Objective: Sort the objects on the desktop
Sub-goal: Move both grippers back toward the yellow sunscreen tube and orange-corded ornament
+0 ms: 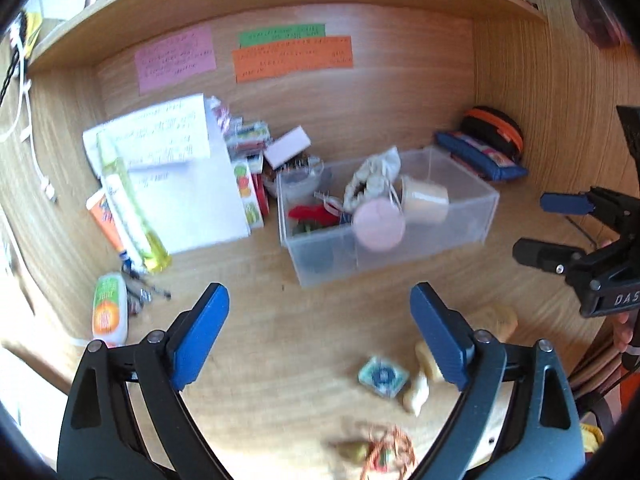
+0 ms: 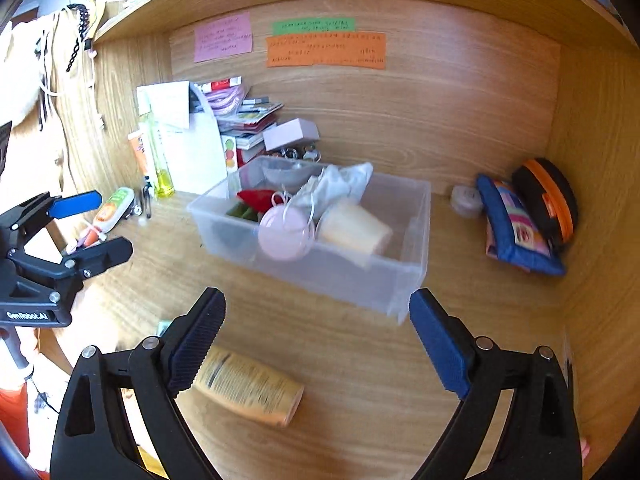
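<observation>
A clear plastic bin (image 1: 400,258) stands mid-desk and holds a pink round case (image 1: 379,226), a cream cup (image 1: 426,200), a white cloth and a red item. My left gripper (image 1: 320,300) is open just in front of the bin, with nothing between its fingers. Near it lie a small teal packet (image 1: 383,376), pale yellow pieces (image 1: 418,394) and an orange stringy item (image 1: 386,452). My right gripper (image 2: 316,304) is open before the bin (image 2: 360,284), also empty. A cream bottle (image 2: 248,388) lies on the desk beside its left finger (image 2: 196,340). Each gripper shows in the other's view: the right one (image 1: 532,226) and the left one (image 2: 114,222).
White papers (image 1: 188,184), tubes (image 1: 128,216) and small boxes crowd the back left. A blue pouch (image 2: 516,232) and a black-orange case (image 2: 548,200) lean in the right corner, beside a small round container (image 2: 464,200). Coloured notes (image 2: 326,50) hang on the back wall under a shelf.
</observation>
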